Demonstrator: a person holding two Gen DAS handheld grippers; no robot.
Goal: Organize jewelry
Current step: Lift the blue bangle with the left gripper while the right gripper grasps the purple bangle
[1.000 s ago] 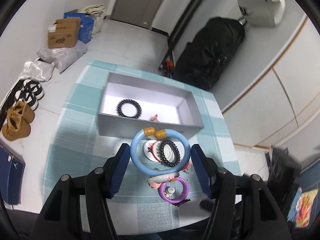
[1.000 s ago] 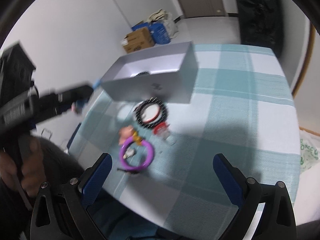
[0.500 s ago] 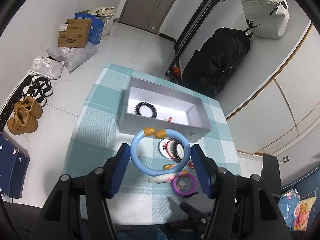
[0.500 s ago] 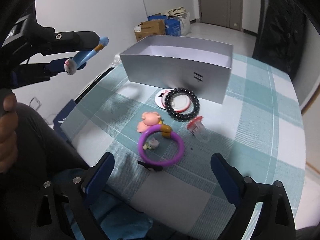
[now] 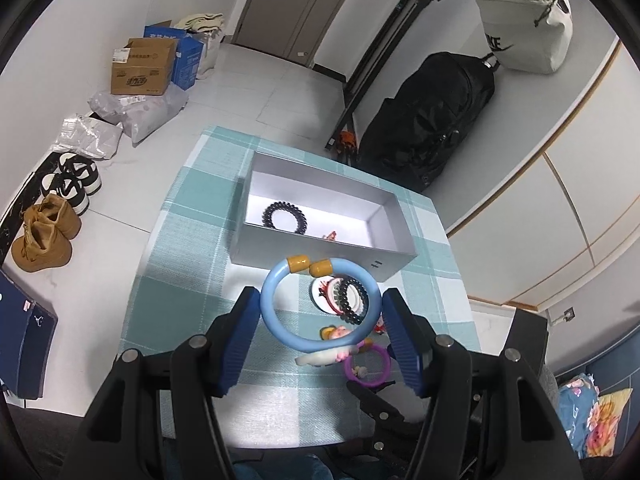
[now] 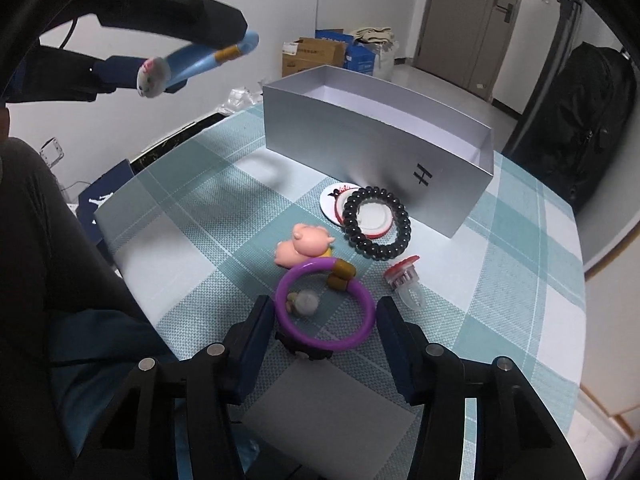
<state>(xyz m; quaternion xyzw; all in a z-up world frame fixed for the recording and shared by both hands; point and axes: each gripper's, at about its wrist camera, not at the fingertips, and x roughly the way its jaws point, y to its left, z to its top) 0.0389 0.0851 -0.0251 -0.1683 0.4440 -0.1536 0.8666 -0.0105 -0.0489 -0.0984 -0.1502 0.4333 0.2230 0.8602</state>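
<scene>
Smooth purple plastic ring, untouched

counter cloth: teal and white checks
box: silver grey
held bangle: light blue, mustard ends
lying bangle: purple
bead bracelet: black
pig figure: pink

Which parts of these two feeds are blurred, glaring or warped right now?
Right wrist view: the blue plastic bangle held in the left tool looks slightly smeared, the table items sharp. Left wrist view: sharp, with glare brightening the grey open box floor. Both: fisheye bending and dark corners.
</scene>
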